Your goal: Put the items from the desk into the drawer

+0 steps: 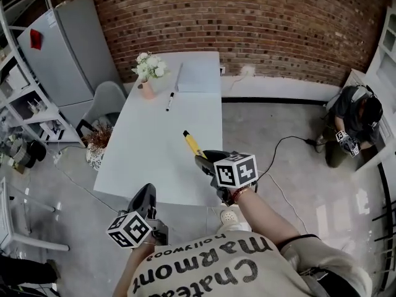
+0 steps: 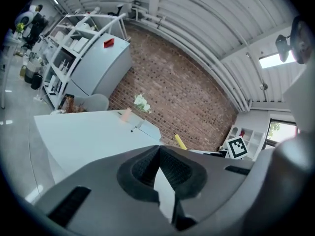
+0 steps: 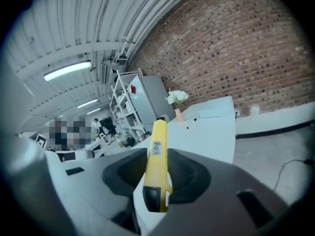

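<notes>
My right gripper (image 1: 204, 159) is shut on a yellow utility knife (image 1: 192, 143) and holds it above the desk's near right corner. In the right gripper view the knife (image 3: 158, 156) stands up between the pads, black end towards the camera. My left gripper (image 1: 145, 197) hovers by the front edge of the white desk (image 1: 154, 166) with its pads together and nothing between them (image 2: 158, 149). A black pen (image 1: 169, 101) and a grey notebook (image 1: 199, 76) lie at the desk's far end. No drawer shows in any view.
A pink vase of white flowers (image 1: 148, 73) stands at the far left of the desk. A grey chair (image 1: 105, 107) and a potted plant (image 1: 98, 144) are left of it, a grey fridge (image 1: 68, 54) behind. A person (image 1: 356, 119) crouches at the right.
</notes>
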Tool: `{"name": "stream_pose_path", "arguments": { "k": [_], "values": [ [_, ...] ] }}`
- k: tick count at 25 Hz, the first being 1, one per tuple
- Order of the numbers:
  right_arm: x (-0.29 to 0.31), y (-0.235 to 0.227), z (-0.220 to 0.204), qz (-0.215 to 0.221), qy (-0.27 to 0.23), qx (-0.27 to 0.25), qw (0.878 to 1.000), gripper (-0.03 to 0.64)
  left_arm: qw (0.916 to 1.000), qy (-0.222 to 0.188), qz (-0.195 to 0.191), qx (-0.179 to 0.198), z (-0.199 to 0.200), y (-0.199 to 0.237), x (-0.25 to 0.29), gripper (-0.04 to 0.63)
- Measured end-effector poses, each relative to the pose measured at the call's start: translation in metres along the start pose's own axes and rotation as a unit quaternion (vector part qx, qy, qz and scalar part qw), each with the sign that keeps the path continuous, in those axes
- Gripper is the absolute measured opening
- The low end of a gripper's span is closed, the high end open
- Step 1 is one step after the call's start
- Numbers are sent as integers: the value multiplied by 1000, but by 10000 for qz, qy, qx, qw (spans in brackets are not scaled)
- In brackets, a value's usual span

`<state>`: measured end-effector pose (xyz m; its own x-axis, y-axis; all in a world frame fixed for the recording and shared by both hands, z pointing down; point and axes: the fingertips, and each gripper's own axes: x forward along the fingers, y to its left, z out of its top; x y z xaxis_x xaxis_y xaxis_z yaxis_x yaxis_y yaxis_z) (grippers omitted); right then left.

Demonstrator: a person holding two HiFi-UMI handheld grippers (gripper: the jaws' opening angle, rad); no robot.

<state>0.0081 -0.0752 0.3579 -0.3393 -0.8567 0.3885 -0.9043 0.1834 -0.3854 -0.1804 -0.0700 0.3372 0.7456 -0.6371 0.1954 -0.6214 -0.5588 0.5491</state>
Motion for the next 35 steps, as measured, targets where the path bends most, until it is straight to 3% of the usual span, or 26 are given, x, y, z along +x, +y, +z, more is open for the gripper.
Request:
{"name": "stream_pose_path", "arguments": {
  "k": [7, 12, 17, 24, 35],
  "values": [
    [-34, -5, -10, -488, -452, 109, 9977, 132, 9996, 123, -229, -68, -20, -8, 2, 0],
    [-65, -44, -34, -776, -414, 547, 9946, 132, 9982, 512, -232, -215, -58, -20, 22, 0],
    [-77, -100, -36, -1021, -366, 701, 9916, 132, 9975, 655, -211, -130, -67, -35, 60, 0],
    [-79, -190, -59, -1315, 49, 1056, 9857, 132, 9966, 800, 64, -181, -88, -45, 113, 0],
    [-35, -287, -127, -1147, 1265, 1317, 9765, 133, 9919, 1043, 672, -267, -117, -45, 181, 0]
  ]
}}
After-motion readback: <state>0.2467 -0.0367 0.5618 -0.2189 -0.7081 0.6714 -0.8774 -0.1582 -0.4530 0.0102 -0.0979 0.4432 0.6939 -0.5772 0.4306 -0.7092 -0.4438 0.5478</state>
